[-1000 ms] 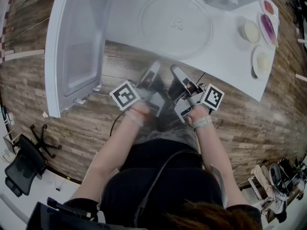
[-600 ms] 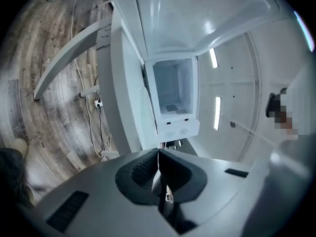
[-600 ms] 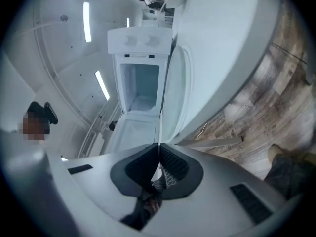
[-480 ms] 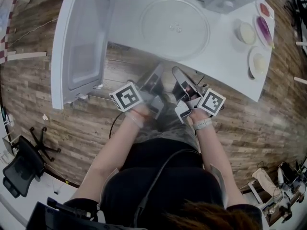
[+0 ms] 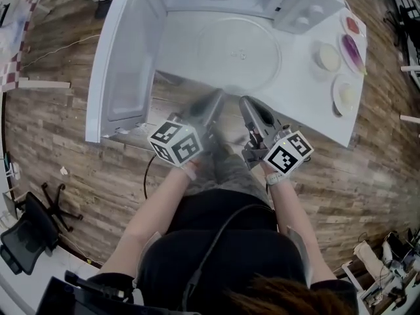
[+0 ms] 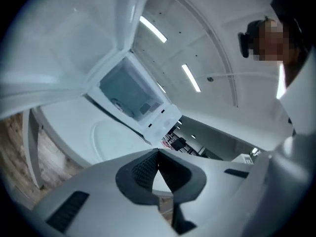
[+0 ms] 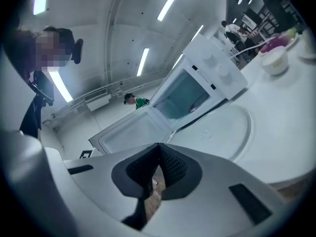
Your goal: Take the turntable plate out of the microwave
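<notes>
No legible txt anywhere.

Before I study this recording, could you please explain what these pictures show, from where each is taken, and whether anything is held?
No robot here: a person holds the left tongs and the right tongs, one in each hand. One picture looks down from a camera on the person's head; the other two come from cameras riding on the tongs. On the white table stands a microwave with its door open. The round turntable plate lies on the table before it, with small dishes beside. Both tongs are shut and hold nothing.
</notes>
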`<state>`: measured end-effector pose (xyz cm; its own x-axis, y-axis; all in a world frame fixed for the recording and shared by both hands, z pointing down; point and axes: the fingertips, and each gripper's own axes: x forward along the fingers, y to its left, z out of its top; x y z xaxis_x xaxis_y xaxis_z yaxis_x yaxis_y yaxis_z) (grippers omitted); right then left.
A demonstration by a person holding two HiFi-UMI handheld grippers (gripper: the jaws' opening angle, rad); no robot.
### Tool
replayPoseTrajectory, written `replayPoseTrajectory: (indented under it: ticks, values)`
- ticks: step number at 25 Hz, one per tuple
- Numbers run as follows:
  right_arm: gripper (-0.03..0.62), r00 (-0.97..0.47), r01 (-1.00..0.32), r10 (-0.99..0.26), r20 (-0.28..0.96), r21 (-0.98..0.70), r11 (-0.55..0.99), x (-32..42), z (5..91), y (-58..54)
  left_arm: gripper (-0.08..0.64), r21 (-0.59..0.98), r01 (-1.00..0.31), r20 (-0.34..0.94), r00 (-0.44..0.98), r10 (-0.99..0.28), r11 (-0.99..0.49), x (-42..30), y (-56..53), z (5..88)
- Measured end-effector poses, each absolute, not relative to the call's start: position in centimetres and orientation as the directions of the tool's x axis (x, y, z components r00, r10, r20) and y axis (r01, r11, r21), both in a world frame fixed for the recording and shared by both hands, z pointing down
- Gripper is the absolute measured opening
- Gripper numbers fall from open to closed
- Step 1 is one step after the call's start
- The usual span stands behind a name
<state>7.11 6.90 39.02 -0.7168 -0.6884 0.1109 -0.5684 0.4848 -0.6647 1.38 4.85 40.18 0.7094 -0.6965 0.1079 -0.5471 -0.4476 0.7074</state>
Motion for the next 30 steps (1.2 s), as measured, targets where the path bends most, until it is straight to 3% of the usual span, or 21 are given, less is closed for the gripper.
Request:
replayPoseTrajectory:
  ticks: [7, 30]
  values:
    - [0.020, -0.741, -0.607, -0.662, 0.116, -0.538, 0.585, 5.7, 36.8, 7.4, 0.011, 0.549, -0.639, 0.087, 0.685, -0.724, -0.539, 0.4, 4.4, 37.1]
    - [0.020, -0.722, -0.679, -0.685, 0.096, -0.286, 0.676, 3.8, 32.4, 6.7, 0.012, 0.421, -0.706, 0.080, 0.655, -0.752, -0.570, -1.9, 4.0, 33.9]
